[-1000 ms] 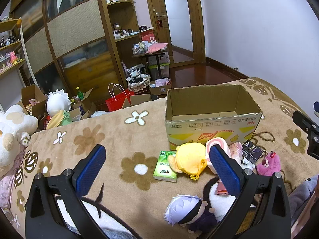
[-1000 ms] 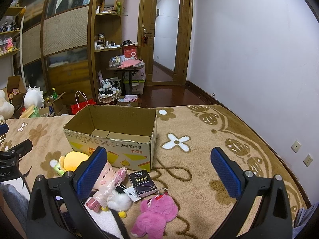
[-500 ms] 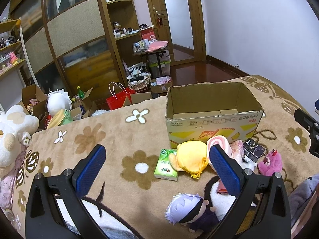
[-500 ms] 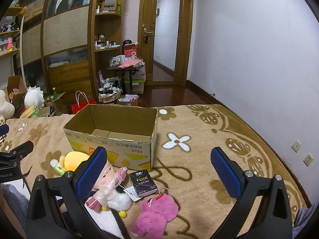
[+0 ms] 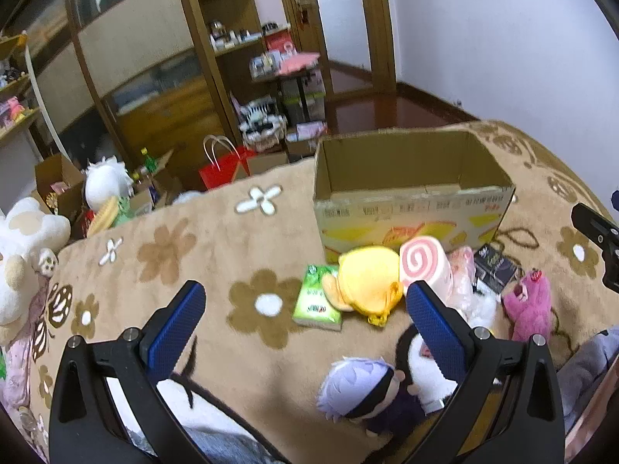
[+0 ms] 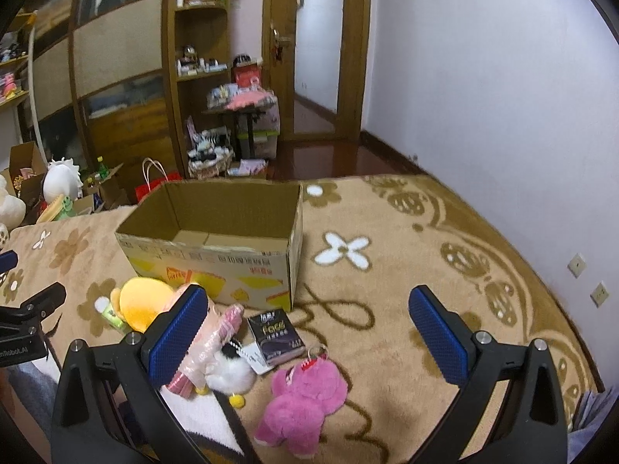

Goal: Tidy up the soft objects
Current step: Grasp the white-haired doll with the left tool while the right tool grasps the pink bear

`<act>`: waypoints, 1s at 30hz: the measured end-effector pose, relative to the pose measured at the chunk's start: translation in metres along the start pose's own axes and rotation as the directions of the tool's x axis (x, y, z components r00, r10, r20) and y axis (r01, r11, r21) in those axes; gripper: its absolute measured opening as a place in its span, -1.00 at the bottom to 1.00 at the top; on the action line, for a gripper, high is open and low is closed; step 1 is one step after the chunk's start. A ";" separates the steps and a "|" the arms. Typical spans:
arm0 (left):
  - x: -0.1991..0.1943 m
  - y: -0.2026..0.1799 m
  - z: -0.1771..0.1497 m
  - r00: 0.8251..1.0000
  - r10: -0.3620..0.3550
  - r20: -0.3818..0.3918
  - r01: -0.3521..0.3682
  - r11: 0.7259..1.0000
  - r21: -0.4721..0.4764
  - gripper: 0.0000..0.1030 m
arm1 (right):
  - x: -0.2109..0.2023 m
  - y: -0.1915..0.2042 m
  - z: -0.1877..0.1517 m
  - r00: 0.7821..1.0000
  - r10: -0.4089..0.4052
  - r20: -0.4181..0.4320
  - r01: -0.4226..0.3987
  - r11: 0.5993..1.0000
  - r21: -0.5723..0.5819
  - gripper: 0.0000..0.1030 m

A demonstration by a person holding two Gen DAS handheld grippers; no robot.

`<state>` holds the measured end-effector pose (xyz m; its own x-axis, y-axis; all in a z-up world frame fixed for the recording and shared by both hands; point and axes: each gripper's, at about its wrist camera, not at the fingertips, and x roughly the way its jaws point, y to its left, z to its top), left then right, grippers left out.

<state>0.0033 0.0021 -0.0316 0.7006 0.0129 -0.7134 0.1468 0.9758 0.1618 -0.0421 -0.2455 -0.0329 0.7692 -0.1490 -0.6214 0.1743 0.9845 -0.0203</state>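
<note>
We held both grippers, left gripper (image 5: pixel 305 311) and right gripper (image 6: pixel 307 315), jaws apart and empty, above the bed. Soft toys lay before the empty cardboard box (image 6: pixel 216 239); the pink bear (image 6: pixel 303 402) seemed easiest, gripped round its middle.

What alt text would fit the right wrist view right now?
The open right gripper hovers above a floral blanket, holding nothing. Ahead stands an empty cardboard box; in front of it lie a pink plush bear, a yellow plush and a black packet.
</note>
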 end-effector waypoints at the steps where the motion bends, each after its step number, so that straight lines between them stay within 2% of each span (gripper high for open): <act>1: 0.004 -0.001 0.001 1.000 -0.006 -0.021 0.006 1.000 0.001 0.99 | 0.005 -0.002 -0.001 1.000 0.004 -0.025 -0.004 1.000 0.009 1.00; 7: 0.026 -0.007 0.001 0.990 -0.036 -0.139 0.035 0.999 -0.009 0.99 | 0.033 -0.005 -0.009 0.987 0.022 -0.157 -0.016 0.999 0.035 1.00; 13: 0.058 -0.016 -0.009 0.948 -0.113 -0.299 0.102 0.993 -0.053 0.99 | 0.061 0.001 -0.021 0.961 -0.016 -0.276 0.016 1.000 -0.002 1.00; 17: 0.070 -0.029 -0.016 0.935 -0.090 -0.344 0.091 0.996 -0.014 0.99 | 0.075 0.002 -0.028 0.944 -0.013 -0.331 0.013 1.000 -0.005 1.00; 20: 0.082 -0.036 -0.023 0.920 -0.082 -0.384 0.088 0.996 -0.002 0.99 | 0.086 0.002 -0.034 0.926 -0.017 -0.378 0.016 1.000 -0.006 1.00; 27: 0.107 -0.040 -0.034 0.874 -0.071 -0.481 0.078 0.997 -0.006 0.99 | 0.114 0.003 -0.049 0.858 -0.029 -0.513 0.017 0.999 -0.028 1.00; 30: 0.118 -0.040 -0.039 0.847 -0.080 -0.526 0.084 0.996 -0.016 0.99 | 0.120 0.006 -0.055 0.836 -0.034 -0.547 0.010 0.999 -0.046 1.00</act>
<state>0.0528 -0.0268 -0.1483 0.2146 0.0472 -0.9756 0.1938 0.9769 0.0899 0.0178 -0.2525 -0.1508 0.3008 -0.1069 -0.9477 0.1534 0.9862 -0.0626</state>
